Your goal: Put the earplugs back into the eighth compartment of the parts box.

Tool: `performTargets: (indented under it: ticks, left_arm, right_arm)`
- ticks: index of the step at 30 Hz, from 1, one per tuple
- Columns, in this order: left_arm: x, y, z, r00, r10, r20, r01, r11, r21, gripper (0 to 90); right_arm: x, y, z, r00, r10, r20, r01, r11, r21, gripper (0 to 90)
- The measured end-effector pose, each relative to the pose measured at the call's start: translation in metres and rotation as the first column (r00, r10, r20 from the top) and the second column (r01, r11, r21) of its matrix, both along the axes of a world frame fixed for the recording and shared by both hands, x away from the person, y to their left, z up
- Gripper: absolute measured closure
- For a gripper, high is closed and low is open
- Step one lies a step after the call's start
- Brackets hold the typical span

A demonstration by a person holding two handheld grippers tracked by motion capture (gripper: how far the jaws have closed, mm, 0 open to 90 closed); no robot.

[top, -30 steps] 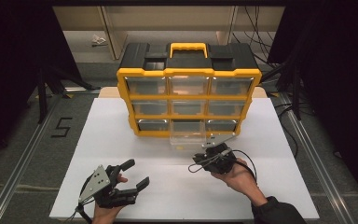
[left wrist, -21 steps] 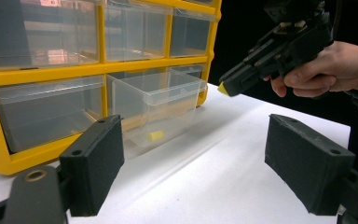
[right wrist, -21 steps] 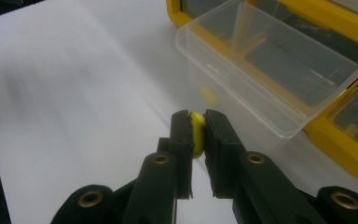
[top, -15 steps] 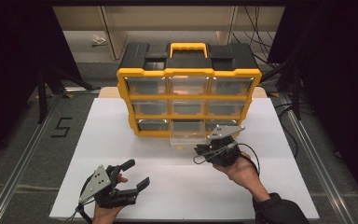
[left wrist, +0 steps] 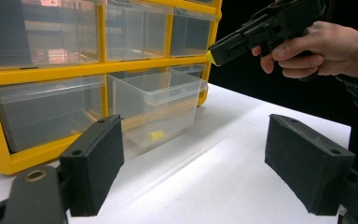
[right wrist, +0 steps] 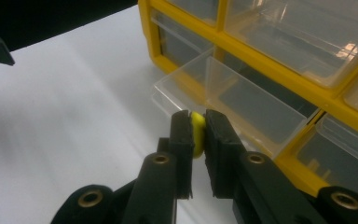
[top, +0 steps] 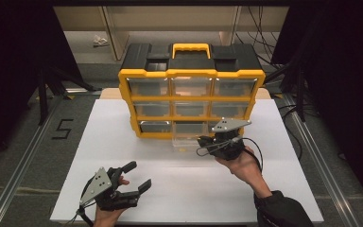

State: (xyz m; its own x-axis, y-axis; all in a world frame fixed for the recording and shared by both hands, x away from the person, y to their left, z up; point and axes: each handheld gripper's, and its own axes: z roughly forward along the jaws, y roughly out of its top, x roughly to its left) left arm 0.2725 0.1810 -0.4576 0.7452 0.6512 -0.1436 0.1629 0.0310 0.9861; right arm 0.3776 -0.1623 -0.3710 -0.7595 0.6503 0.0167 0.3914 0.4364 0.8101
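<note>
We've got the right gripper clamped on a small yellow piece just above the pulled-out clear drawer; left gripper idle, jaws apart. Thin pinch: it may slip, miss the drawer

Clear glossy plastic drawer, matt white table, matt black claw pads.
</note>
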Motion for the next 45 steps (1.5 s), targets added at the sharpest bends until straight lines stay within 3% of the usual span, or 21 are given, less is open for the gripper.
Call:
performTargets:
  ticks: [20, 34, 45]
  left_arm:
    - [0.0, 0.0, 0.0, 1.0, -0.001, -0.001, 0.001, 1.0, -0.002, 19.2]
    - [0.0, 0.0, 0.0, 1.0, -0.002, 0.0, 0.002, 1.0, 0.001, 19.2]
    - [0.0, 0.0, 0.0, 1.0, -0.003, 0.001, 0.003, 1.0, 0.001, 19.2]
  right_arm:
    - [0.024, 0.002, -0.008, 0.9978, -0.062, 0.022, 0.062, 0.998, 0.008, 82.0]
    - [0.042, 0.006, -0.018, 0.9959, -0.09, 0.001, 0.09, 0.9958, 0.015, 80.1]
    - [0.043, 0.008, -0.015, 0.9974, -0.072, -0.005, 0.072, 0.9963, 0.046, 62.2]
